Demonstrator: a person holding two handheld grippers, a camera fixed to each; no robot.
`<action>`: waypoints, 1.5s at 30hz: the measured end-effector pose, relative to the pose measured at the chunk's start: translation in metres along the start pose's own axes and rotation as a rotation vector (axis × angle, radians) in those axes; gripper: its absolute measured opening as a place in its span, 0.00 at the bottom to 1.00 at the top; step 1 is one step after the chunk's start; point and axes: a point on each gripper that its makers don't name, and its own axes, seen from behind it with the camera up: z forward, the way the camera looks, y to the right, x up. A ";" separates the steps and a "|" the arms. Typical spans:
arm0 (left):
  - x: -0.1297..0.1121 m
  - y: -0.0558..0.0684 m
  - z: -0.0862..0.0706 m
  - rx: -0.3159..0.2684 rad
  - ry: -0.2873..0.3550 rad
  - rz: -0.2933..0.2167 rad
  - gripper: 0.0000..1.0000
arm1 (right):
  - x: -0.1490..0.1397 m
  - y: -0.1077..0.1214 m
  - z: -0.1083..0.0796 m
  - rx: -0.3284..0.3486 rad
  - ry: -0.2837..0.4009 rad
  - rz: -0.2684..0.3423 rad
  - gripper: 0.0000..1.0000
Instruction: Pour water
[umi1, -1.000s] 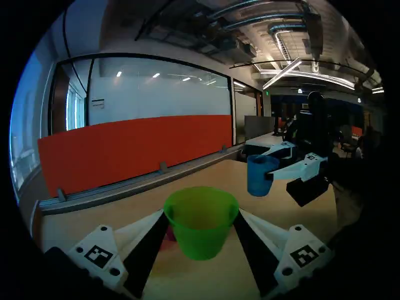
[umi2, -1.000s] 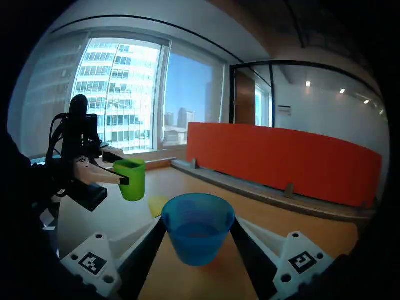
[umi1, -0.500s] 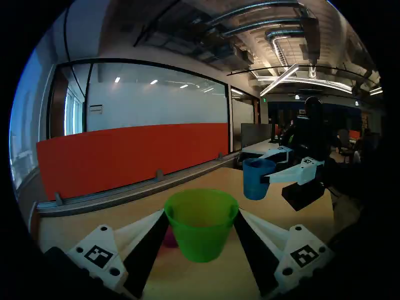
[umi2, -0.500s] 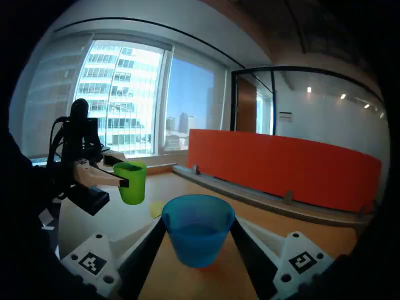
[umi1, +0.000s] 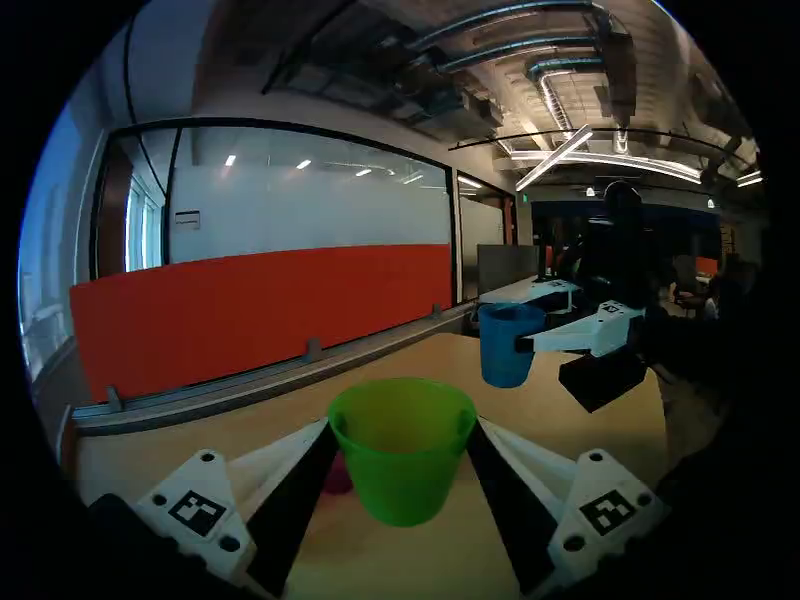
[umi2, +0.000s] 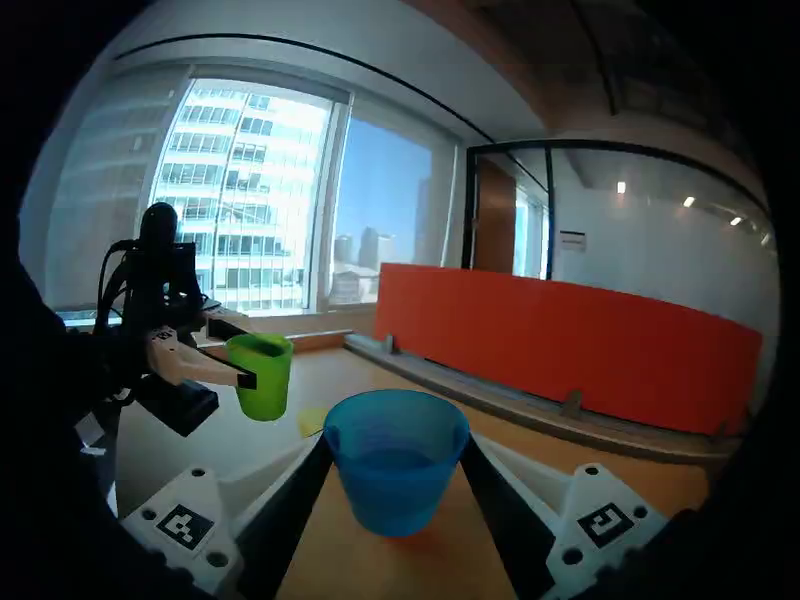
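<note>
In the left gripper view, my left gripper (umi1: 402, 455) is shut on a green plastic cup (umi1: 403, 460), held upright above the wooden table (umi1: 560, 410). To its right, farther off, the right gripper (umi1: 520, 345) holds a blue cup (umi1: 505, 343) upright. In the right gripper view, my right gripper (umi2: 397, 465) is shut on that blue cup (umi2: 396, 458), which has water in its bottom. At the left of this view the left gripper (umi2: 255, 378) carries the green cup (umi2: 260, 375), with a sleeve behind it. Both cups hang above the table, apart from each other.
An orange partition (umi1: 260, 300) with a metal rail runs along the table's far edge. Large windows (umi2: 240, 200) stand behind the left gripper. A yellow item (umi2: 312, 420) lies on the table below the green cup, and a small pink thing (umi1: 338, 475) shows beside the green cup.
Both grippers have risen a little with their cups. The blue cup has drifted slightly left and up in the left gripper view; the green cup stays upright.
</note>
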 end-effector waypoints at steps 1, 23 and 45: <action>0.000 0.001 0.000 -0.003 0.000 0.000 0.87 | 0.001 0.000 0.000 0.002 0.000 -0.003 0.91; -0.016 0.019 0.006 -0.035 -0.008 -0.016 0.87 | 0.028 -0.001 0.011 0.017 0.017 -0.081 0.91; -0.021 0.036 0.017 -0.070 -0.005 -0.027 0.86 | 0.074 -0.003 0.032 0.041 0.058 -0.228 0.91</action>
